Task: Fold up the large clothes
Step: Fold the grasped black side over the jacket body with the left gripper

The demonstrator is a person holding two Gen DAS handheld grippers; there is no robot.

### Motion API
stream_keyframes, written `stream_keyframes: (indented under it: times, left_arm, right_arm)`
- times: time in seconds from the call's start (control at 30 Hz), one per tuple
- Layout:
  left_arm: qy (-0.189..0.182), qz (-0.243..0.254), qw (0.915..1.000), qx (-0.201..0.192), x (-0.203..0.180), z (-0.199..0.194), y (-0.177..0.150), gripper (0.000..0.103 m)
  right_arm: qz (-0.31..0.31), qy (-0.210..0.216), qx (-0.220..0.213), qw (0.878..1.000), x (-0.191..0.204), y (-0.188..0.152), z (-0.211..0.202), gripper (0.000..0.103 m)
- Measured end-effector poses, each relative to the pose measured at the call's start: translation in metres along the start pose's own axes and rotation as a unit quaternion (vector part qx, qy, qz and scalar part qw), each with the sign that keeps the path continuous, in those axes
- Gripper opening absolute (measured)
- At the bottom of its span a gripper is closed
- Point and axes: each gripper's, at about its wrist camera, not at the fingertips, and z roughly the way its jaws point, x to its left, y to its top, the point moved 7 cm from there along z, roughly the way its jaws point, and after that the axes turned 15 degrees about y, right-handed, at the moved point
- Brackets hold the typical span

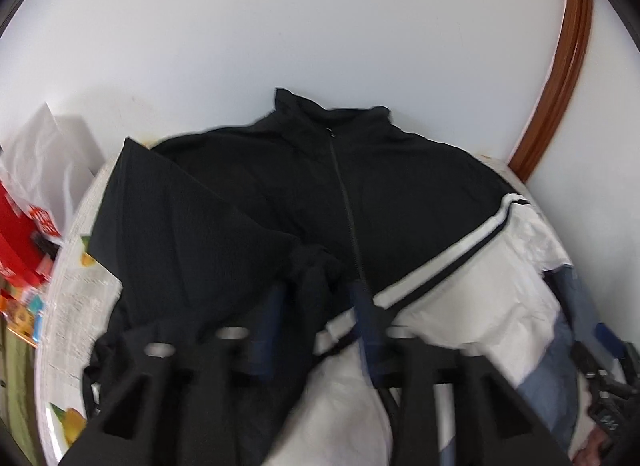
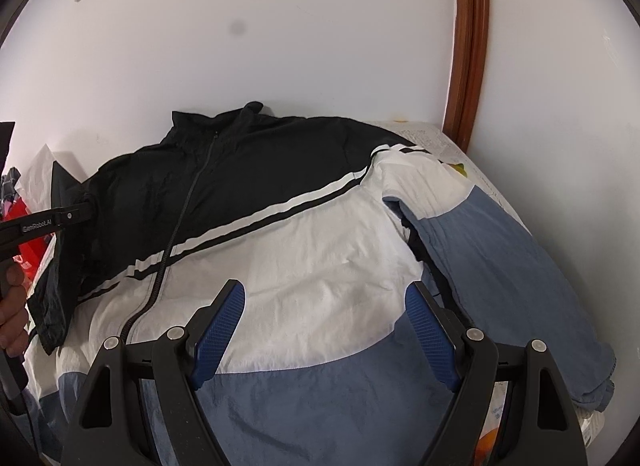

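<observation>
Right gripper (image 2: pixel 324 330) fingers spread above jacket (image 2: pixel 320 225) | left gripper (image 1: pixel 320 306) fingers parted around black sleeve (image 1: pixel 192 225)

One jacket (image 2: pixel 304 250) — two grippers (image 2: pixel 326 330)

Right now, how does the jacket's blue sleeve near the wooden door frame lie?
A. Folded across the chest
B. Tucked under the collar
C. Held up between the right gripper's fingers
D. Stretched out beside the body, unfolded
D: in the right wrist view the blue sleeve lies extended alongside the jacket body, while the right gripper hovers open with nothing between its fingers.
</observation>
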Motion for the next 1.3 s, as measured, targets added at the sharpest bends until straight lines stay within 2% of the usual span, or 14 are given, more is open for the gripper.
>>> stream_keyframes:
  times: [0.03, 0.17, 0.3, 0.4, 0.57, 0.7, 0.83, 0.97, 1.0, 1.03, 1.07, 1.17, 1.27, 1.3]
  left_arm:
    - [-0.003, -0.003, 1.0, -0.008, 0.001, -0.007, -0.002, 0.07]
    - [-0.006, 0.01, 0.9988, -0.048, 0.008, -0.036, -0.003, 0.072]
    - [-0.011, -0.007, 0.9983, -0.057, 0.035, -0.057, -0.004, 0.075]
    - [0.021, -0.031, 0.9973, -0.063, 0.078, -0.063, -0.01, 0.077]
    - [0.083, -0.071, 0.9936, -0.029, 0.153, -0.04, -0.035, 0.078]
    - [0.113, -0.089, 0.9895, 0.005, 0.198, -0.016, -0.057, 0.078]
    - [0.123, -0.092, 0.9878, 0.027, 0.225, 0.007, -0.072, 0.078]
    - [0.117, -0.087, 0.9887, 0.035, 0.227, 0.028, -0.076, 0.078]
    - [0.117, -0.084, 0.989, 0.037, 0.226, 0.033, -0.076, 0.078]
    - [0.116, -0.081, 0.9891, 0.039, 0.226, 0.038, -0.077, 0.078]
    - [0.115, -0.081, 0.9892, 0.042, 0.225, 0.043, -0.078, 0.078]
    - [0.107, -0.075, 0.9903, 0.047, 0.22, 0.056, -0.077, 0.073]
    - [0.108, -0.06, 0.991, 0.052, 0.212, 0.066, -0.078, 0.055]
    - [0.105, -0.058, 0.9913, 0.054, 0.21, 0.069, -0.078, 0.044]
  right_arm:
    - [-0.001, 0.001, 0.004, 1.0, 0.003, -0.001, 0.001, 0.082]
    - [-0.02, 0.009, 0.006, 1.0, 0.023, 0.001, 0.001, 0.082]
    - [-0.051, 0.023, 0.0, 0.998, 0.059, 0.007, -0.004, 0.082]
    - [-0.075, 0.045, 0.002, 0.996, 0.093, 0.012, -0.001, 0.081]
    - [-0.119, 0.094, 0.02, 0.988, 0.157, 0.011, 0.023, 0.078]
    - [-0.123, 0.14, 0.059, 0.981, 0.2, -0.003, 0.058, 0.078]
    - [-0.108, 0.171, 0.096, 0.975, 0.223, -0.015, 0.094, 0.078]
    - [-0.078, 0.181, 0.128, 0.972, 0.232, -0.022, 0.127, 0.077]
    - [-0.069, 0.183, 0.133, 0.972, 0.233, -0.022, 0.134, 0.075]
    - [-0.061, 0.19, 0.133, 0.971, 0.234, -0.021, 0.14, 0.066]
    - [-0.054, 0.194, 0.135, 0.97, 0.235, -0.02, 0.146, 0.053]
    - [-0.042, 0.208, 0.145, 0.966, 0.237, -0.017, 0.157, 0.023]
    - [-0.052, 0.216, 0.138, 0.965, 0.239, -0.011, 0.157, 0.009]
    - [-0.058, 0.221, 0.132, 0.965, 0.238, -0.008, 0.153, 0.008]
